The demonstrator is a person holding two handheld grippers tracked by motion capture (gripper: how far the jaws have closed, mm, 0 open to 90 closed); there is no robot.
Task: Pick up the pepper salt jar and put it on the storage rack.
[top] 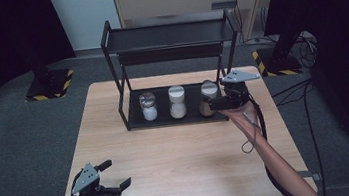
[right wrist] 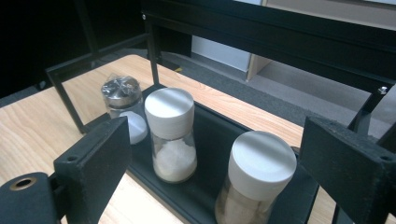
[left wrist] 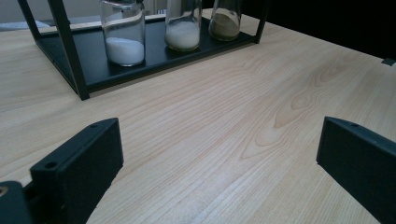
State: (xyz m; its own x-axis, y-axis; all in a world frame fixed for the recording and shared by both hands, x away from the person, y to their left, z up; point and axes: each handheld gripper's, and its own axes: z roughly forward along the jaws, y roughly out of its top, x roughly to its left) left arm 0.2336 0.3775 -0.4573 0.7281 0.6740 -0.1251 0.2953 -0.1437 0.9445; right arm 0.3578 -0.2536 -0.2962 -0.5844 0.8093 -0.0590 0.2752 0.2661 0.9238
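Observation:
A black two-tier rack [top: 170, 35] stands at the back of the wooden table [top: 180, 158]. Three glass jars sit on its lower shelf [left wrist: 154, 60]. The left jar [top: 149, 106] has a metal lid and white grains, the middle jar [top: 177, 102] a white lid and pale grains, and the right jar [top: 208, 91] a white lid and brown grains. My right gripper [top: 213, 102] is open beside the right jar [right wrist: 259, 177], which stands between its jaws untouched, low in the right gripper view. My left gripper [top: 116, 174] rests open and empty near the front left edge.
The rack's upper shelf [right wrist: 280, 32] overhangs the jars. Black side posts [left wrist: 70, 51] frame the lower shelf. Bare wood [left wrist: 233, 116] stretches between my left gripper and the rack. A cable [top: 262, 132] trails along the right forearm. Grey floor surrounds the table.

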